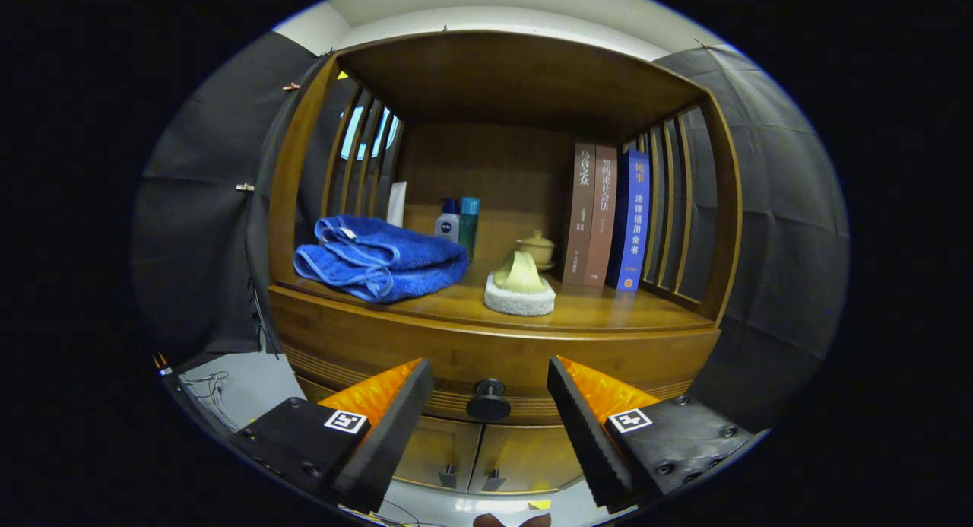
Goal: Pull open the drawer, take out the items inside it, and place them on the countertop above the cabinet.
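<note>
Between the two fingers of the claw, seen from the gripper view, sits the round dark knob of the drawer, just ahead of the fingertips and touched by neither; the fingers are spread wide with nothing held. The drawer front lies flush with the wooden cabinet, so the drawer is closed and whatever it holds is hidden. Above it, the tabletop of the cabinet carries a folded blue towel towards its left side, a pale green cone-shaped thing on a white fluffy pad near the middle, a small lidded pot behind that, two bottles and a white tube at the back, and three upright books on the right. Below the drawer, two cabinet doors are shut. As a judgement, this fits two stages alike: the drawer closed with its items inside and the claw lined up on the knob, or the items already among the things on the tabletop and the drawer pushed shut again. Which of the things on top, if any, came from the drawer cannot be told.
</note>
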Tool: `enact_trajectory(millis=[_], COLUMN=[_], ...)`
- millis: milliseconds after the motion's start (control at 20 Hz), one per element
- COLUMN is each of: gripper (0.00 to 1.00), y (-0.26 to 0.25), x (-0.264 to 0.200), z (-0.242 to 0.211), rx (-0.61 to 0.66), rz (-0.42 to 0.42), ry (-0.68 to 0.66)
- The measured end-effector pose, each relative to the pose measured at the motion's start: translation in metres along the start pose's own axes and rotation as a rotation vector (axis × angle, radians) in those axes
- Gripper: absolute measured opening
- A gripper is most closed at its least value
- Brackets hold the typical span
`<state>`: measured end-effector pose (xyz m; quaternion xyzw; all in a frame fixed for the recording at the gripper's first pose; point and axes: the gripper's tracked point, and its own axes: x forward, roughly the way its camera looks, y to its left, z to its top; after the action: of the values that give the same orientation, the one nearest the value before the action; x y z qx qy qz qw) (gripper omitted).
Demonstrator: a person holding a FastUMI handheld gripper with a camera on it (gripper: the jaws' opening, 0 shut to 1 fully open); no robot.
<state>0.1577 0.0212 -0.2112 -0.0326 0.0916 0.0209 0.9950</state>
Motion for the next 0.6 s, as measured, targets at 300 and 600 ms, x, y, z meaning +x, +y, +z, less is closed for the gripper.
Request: enact_trajectory(millis=[300, 600], gripper=[0.99, 0.99], y=[0.001, 0.000], x=[-0.049, -0.092], z=[0.061, 0.113], rx=[0.056, 0.067], rz=[0.012, 0.018], ry=[-0.034, -0.061])
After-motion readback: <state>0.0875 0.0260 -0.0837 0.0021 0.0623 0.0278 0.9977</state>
